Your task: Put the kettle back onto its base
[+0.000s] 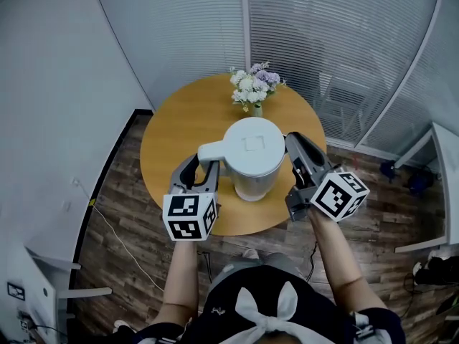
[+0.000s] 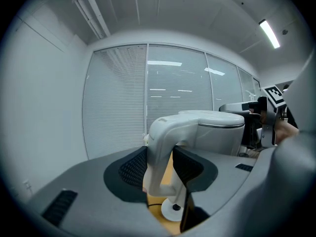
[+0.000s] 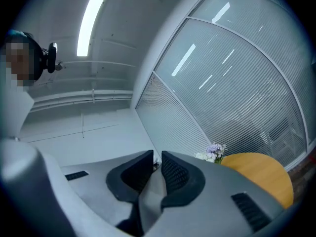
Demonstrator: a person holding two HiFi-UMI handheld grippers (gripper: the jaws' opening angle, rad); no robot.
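A white electric kettle [image 1: 252,156] hangs over the middle of the round wooden table [image 1: 179,120]. My left gripper [image 1: 206,165] is shut on its handle [image 2: 163,147], which fills the gap between the black pads in the left gripper view. Below the handle, the white round base [image 2: 174,210] lies on the table with a dark cord leading off it; the kettle hides it in the head view. My right gripper [image 1: 295,145] sits just to the right of the kettle body, tilted upward. Its jaws are together with nothing between them [image 3: 158,157].
A small vase of white and purple flowers [image 1: 254,86] stands at the table's far edge, behind the kettle. Curved glass walls with blinds [image 1: 323,34] ring the table. A thin white cable [image 1: 115,228] runs over the wooden floor at the left.
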